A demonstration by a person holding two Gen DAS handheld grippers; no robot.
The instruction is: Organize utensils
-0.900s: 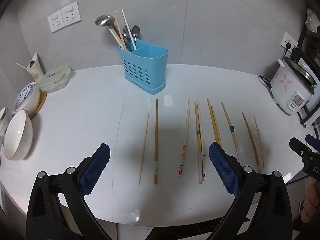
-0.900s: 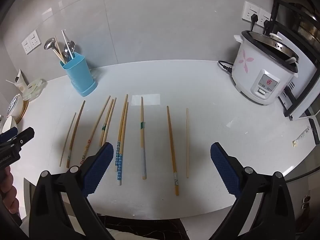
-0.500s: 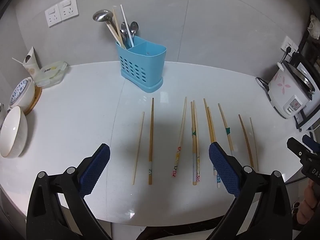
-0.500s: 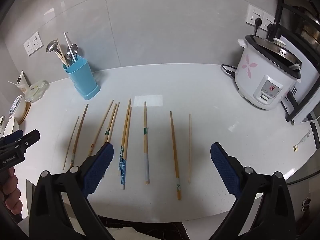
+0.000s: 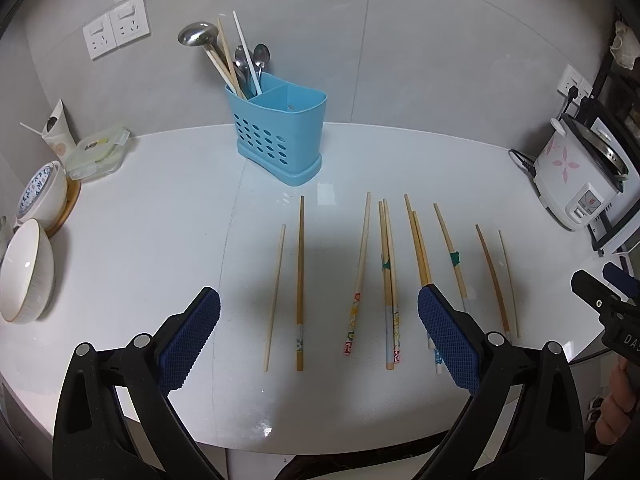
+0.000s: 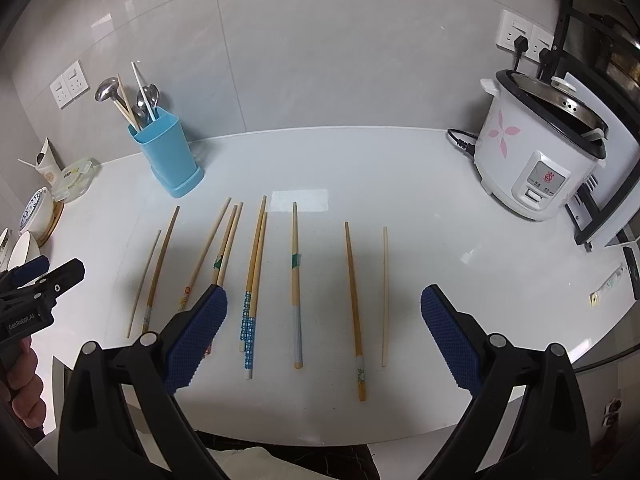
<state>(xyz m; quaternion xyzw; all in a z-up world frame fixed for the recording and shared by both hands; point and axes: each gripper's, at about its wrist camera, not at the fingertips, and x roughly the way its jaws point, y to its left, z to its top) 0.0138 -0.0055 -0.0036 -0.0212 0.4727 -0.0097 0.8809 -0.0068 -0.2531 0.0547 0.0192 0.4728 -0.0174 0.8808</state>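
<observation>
Left gripper (image 5: 319, 332) and right gripper (image 6: 324, 330): jaws spread wide, holding nothing, touching nothing. Poised above chopsticks (image 5: 299, 282) laid side by side on white counter (image 5: 160, 220).

Bare counter (image 5: 160, 220) surrounds the chopsticks (image 5: 362, 264); blue holder (image 5: 280, 136) stands behind.

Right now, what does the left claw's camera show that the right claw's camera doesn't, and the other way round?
Only the left view looks into the holder and shows its two compartments, the right one with no utensils showing. Only the right view shows the cooker's open pot and the plugged wall sockets clearly. Both show the chopsticks lying in a row on the counter, the spoons and ladle in the holder, and both claws, left and right, open and holding nothing.
</observation>
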